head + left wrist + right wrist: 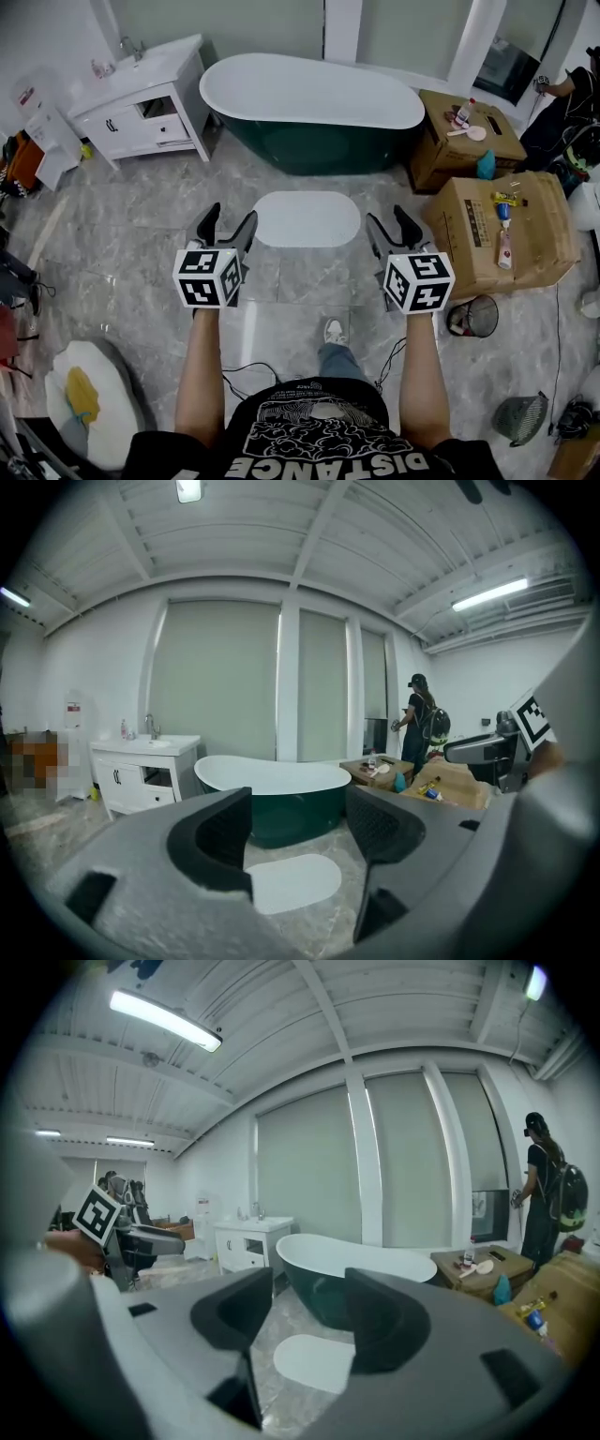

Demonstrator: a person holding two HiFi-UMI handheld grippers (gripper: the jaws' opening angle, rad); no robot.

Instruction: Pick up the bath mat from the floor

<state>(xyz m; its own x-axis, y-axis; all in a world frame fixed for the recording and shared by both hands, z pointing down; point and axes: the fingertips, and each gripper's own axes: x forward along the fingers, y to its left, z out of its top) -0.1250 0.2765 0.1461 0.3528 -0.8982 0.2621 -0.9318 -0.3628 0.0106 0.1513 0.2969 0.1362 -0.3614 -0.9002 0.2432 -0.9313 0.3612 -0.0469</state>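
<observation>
Grey marble floor (131, 234) tiles run across a bathroom set, with a dark green bathtub (309, 108), white inside, standing along the far wall. To its left is a white sink cabinet (141, 103). To its right are two cardboard boxes (502, 234) with small bottles and tubes lying on top, and a wire basket (472, 317) sits on the floor near the closer box.

The bath mat (306, 218), a white oval, lies flat on the floor just in front of the tub. In the head view it sits between the two grippers and slightly ahead of them.

The left gripper (230, 220) is held out at the mat's left end and the right gripper (389, 220) at its right end, both pointing toward the tub and a little downward.

In the left gripper view, the left gripper's (298, 832) jaws stand apart with nothing between them. The mat (286, 881) shows through the gap, on the floor ahead and clear of the pads.

The right gripper view shows the same. The right gripper's (309, 1316) jaws are parted and empty, and the mat (314, 1361) lies ahead on the tiles, untouched.

A person (544, 1199) with a backpack stands far off by the boxes, facing away.
</observation>
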